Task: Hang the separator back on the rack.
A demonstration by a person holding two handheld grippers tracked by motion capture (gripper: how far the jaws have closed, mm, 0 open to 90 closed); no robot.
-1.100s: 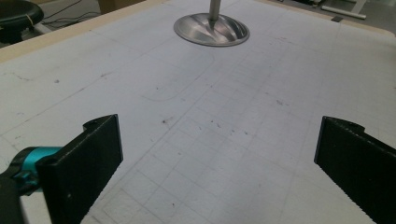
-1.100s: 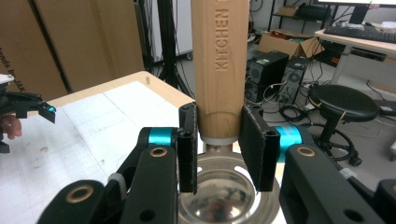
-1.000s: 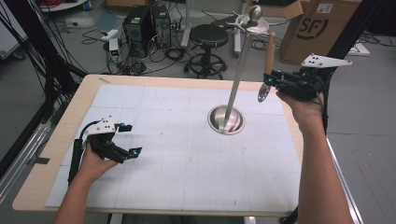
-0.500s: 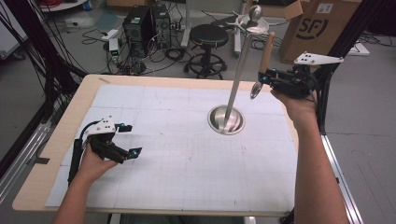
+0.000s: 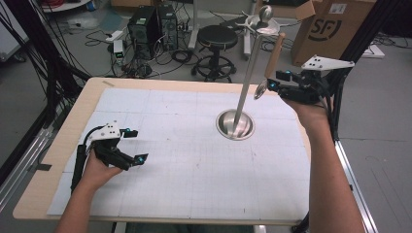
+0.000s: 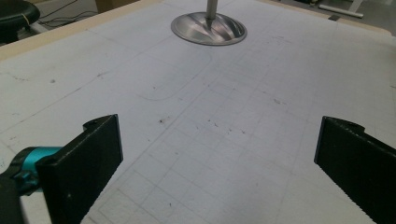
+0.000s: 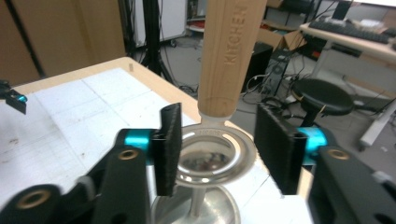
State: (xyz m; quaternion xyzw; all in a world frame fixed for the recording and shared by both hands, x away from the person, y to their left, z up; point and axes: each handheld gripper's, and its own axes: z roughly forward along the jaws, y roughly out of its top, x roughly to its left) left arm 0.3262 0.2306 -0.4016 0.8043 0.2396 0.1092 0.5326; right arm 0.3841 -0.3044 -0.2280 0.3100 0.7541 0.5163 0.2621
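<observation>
high view: the right gripper (image 5: 274, 83) is raised beside the stand (image 5: 245, 73), level with the lower end of the ladle (image 5: 274, 53). the ladle is upright in the air, wooden handle up, metal bowl down, its top next to the hooks at the head of the stand; whether it is on a hook cannot be told here. the left gripper (image 5: 136, 144) rests low over the table (image 5: 194, 194), well apart from the stand, jaws spread, holding nothing. left gripper view: the two jaws of the left gripper (image 6: 217, 154) stand wide with bare mat between them; the base (image 6: 208, 29) lies far ahead. right gripper view: the jaws of the right gripper (image 7: 219, 140) have just been opening; the ladle (image 7: 229, 56) bowl sits between them, with a gap at the right pad and the left pad close to the rim, so the clamp is released. the base (image 7: 205, 210) lies directly below. judgement: the ladle appears to carry its own weight from the stand, so hanging is likely complete; the next move calls for a straight retreat without knocking the bowl.
</observation>
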